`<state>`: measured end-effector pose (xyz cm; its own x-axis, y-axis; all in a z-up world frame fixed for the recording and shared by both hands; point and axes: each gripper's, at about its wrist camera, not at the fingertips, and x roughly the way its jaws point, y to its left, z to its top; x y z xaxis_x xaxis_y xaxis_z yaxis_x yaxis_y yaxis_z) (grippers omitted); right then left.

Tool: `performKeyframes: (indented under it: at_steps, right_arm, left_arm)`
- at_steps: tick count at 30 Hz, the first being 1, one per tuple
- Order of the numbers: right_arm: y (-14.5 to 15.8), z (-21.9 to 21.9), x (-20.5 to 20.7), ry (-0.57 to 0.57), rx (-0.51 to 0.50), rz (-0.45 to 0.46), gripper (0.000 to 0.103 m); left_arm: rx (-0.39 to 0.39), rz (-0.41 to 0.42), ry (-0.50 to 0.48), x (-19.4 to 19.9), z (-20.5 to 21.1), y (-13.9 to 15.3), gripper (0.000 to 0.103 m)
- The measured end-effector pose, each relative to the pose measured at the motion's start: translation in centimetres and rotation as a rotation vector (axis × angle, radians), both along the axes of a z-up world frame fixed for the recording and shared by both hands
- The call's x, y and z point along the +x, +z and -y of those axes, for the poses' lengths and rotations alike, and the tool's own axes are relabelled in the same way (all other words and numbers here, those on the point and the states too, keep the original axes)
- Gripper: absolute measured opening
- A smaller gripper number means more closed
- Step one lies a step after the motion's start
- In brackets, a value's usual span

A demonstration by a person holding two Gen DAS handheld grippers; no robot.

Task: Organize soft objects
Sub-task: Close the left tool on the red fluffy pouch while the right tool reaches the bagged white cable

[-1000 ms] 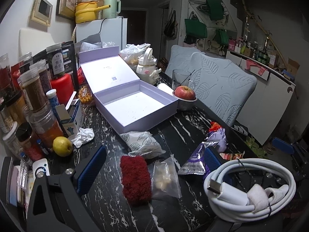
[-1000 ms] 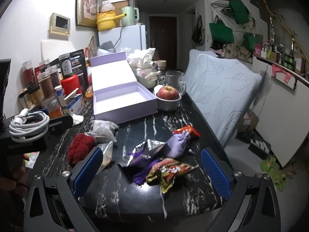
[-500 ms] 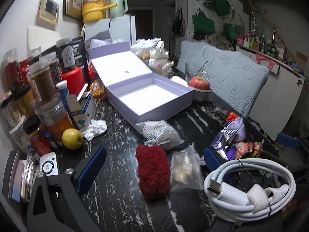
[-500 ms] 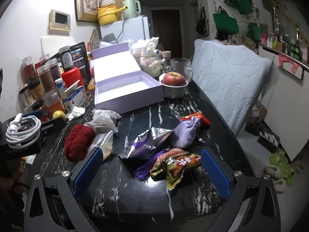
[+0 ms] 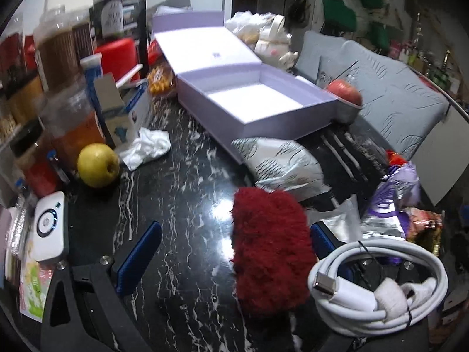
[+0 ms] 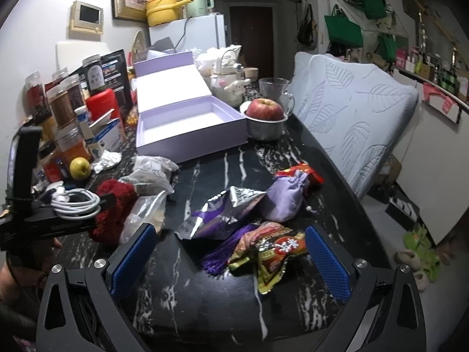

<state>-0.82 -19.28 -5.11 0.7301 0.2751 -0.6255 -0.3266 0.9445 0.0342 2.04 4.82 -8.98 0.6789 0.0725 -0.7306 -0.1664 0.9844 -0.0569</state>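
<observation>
**Left wrist view: red fluffy piece between spread jaws**

Left gripper point(image 5: 231, 252) released around red fluffy piece point(image 5: 271, 252) on dark surface point(image 5: 181, 193). Looks light, squashy; best pinched mid-body. Rightward, right gripper point(image 6: 228, 261) released above snack packets point(image 6: 272, 249), crinkly, slippery.

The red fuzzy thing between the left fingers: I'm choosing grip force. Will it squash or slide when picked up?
The red fuzzy thing looks plush, so it will probably compress and sag. Its shaggy pile should resist slipping. It is likely light, lying flat on the marble table.
</observation>
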Motion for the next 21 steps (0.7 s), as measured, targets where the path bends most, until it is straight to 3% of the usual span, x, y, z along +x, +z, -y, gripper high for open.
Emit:
performKeyframes:
  at_steps: [14, 16, 17, 21]
  right_arm:
    - [-1.6, 1.9, 0.6, -0.099, -0.022, -0.030, 0.103]
    - [-1.9, 1.9, 0.8, -0.098, -0.016, -0.042, 0.103]
    - [-1.9, 1.9, 0.8, -0.097, -0.014, -0.046, 0.103]
    - [-2.0, 1.7, 1.0, -0.087, -0.012, -0.048, 0.103]
  left_arm:
    - [0.023, -0.074, -0.060, 2.2, 1.5, -3.0, 0.103]
    - [0.019, -0.083, -0.065, 2.3, 1.5, -3.3, 0.094]
    - [0.005, -0.086, -0.071, 2.2, 1.5, -3.4, 0.077]
    - [0.003, -0.082, -0.111, 2.1, 2.0, -3.4, 0.047]
